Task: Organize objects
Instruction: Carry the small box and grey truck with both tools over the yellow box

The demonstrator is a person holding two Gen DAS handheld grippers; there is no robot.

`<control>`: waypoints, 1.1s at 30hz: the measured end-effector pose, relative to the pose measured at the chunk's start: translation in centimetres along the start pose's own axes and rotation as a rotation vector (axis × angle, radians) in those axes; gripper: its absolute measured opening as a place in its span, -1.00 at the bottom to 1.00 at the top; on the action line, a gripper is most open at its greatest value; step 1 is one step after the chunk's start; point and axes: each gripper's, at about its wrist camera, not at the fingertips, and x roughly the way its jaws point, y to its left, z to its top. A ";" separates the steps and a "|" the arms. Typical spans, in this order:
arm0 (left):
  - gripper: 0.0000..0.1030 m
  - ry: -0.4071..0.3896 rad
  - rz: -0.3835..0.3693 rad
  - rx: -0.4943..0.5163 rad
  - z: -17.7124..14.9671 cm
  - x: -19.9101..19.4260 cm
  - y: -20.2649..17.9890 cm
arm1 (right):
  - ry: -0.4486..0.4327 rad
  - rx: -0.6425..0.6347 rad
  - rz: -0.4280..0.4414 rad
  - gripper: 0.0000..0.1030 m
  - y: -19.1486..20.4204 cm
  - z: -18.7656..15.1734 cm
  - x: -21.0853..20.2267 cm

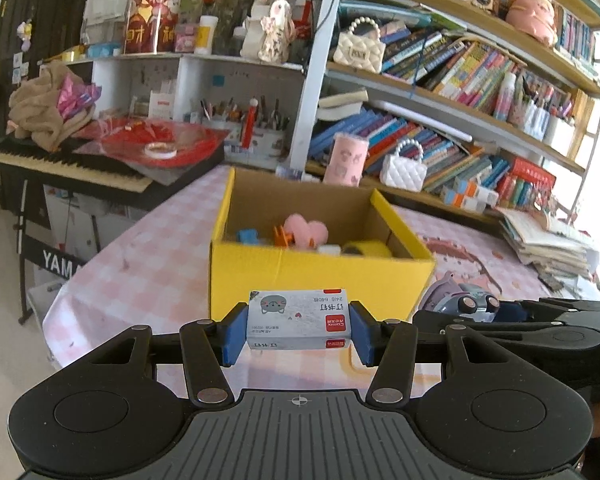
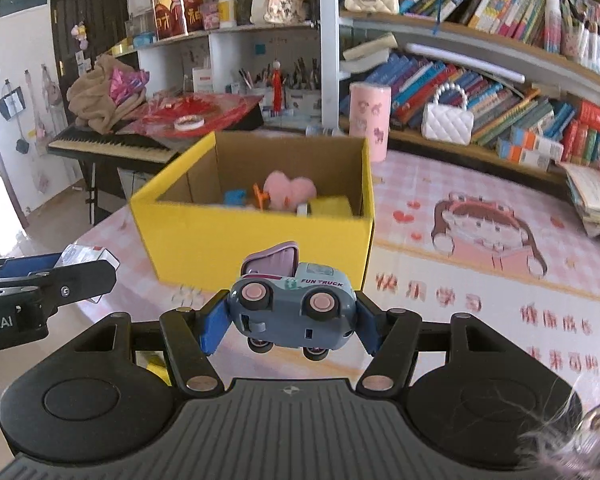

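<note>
The left gripper (image 1: 299, 326) is clenched on a small staple box (image 1: 298, 319), its blue pads (image 1: 233, 334) pressing the two short ends, and holds it in the air just short of the near wall of the yellow box (image 1: 320, 276). The staple box is thin card, light for its size but dense if full; I judge it stiff enough end to end, though a hard squeeze could dent it, and its glossy print may slip, so the end grip with broad pad contact looks sound. The right gripper (image 2: 290, 322) grasps a toy truck (image 2: 294, 304) tipped on its side, wheels toward the camera, pads on its nose and tail, also held above the table (image 2: 440, 320) just before the yellow box. The truck looks like hard plastic or metal, rigid and smooth with rounded ends, so it could pivot or squirt out between the pads; gripping the flatter body sides would be steadier, and its raised purple bed looks hinged and should be left alone. Inside the yellow box lie a pink plush heart (image 2: 290, 192), some small blue and orange pieces and a yellow tape roll (image 1: 366, 249), with room beside them
</note>
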 end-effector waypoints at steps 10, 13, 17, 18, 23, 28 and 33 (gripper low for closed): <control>0.00 -0.066 0.052 -0.032 5.1 4.7 -0.1 | -0.043 -0.081 0.059 0.19 -1.1 5.4 5.5; 0.00 -0.065 0.064 -0.049 6.2 6.8 -0.3 | -0.026 -0.143 0.079 0.19 -1.2 6.8 8.1; 0.00 -0.035 0.088 -0.061 7.0 9.8 -0.7 | 0.023 -0.211 0.117 0.19 -1.4 8.1 11.8; 0.00 -0.025 0.092 -0.064 7.2 10.5 -0.8 | 0.034 -0.224 0.130 0.19 -1.4 8.5 12.6; 0.00 0.025 0.112 -0.067 7.3 13.4 -1.3 | 0.080 -0.276 0.179 0.19 -1.5 9.3 15.7; 0.00 0.077 0.130 -0.073 7.2 15.5 -1.5 | 0.135 -0.310 0.224 0.19 -2.0 9.6 17.6; 0.00 0.129 0.137 -0.088 6.9 17.1 -1.4 | 0.152 -0.340 0.265 0.19 -2.2 9.7 18.4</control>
